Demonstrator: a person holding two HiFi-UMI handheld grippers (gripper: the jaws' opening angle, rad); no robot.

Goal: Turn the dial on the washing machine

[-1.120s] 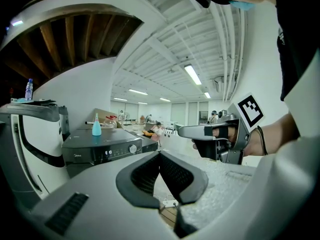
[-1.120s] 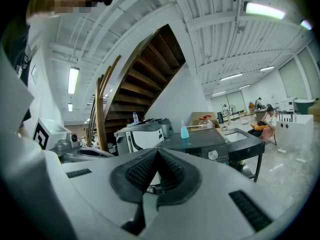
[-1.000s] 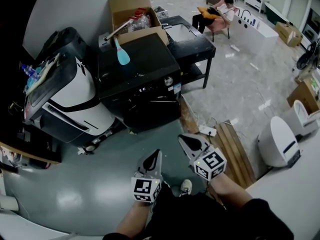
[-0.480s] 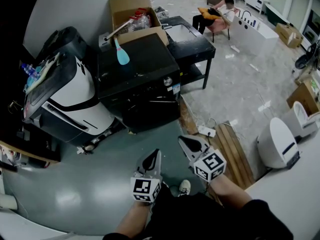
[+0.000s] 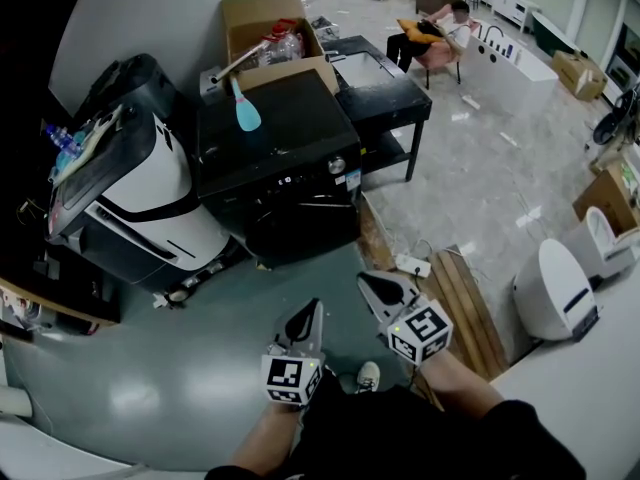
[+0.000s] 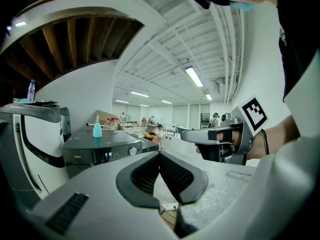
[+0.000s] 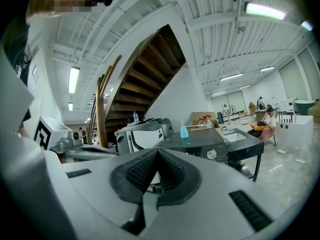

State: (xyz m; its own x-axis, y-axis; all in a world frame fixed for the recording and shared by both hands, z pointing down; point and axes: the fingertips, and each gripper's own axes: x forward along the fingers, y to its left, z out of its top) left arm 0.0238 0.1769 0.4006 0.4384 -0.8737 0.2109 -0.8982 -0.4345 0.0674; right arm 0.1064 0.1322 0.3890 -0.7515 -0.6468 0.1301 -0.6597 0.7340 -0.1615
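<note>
- since the fingers of left gripper point(image 5: 312, 313) and right gripper point(image 5: 372, 284) are pressed together, empty, the dial point(image 5: 337, 163) could be bumped, not gripped.
- the dial is seen on the washing machine point(image 5: 275, 128) front, well apart.

The washing machine point(image 6: 100, 151) front reads "Midea" (faintly).

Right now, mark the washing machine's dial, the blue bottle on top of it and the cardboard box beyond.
dial point(image 5: 337, 163), head view, its round face.
blue bottle point(image 5: 247, 116), head view, its wide body.
cardboard box point(image 5: 258, 10), head view, its far flap.
</note>
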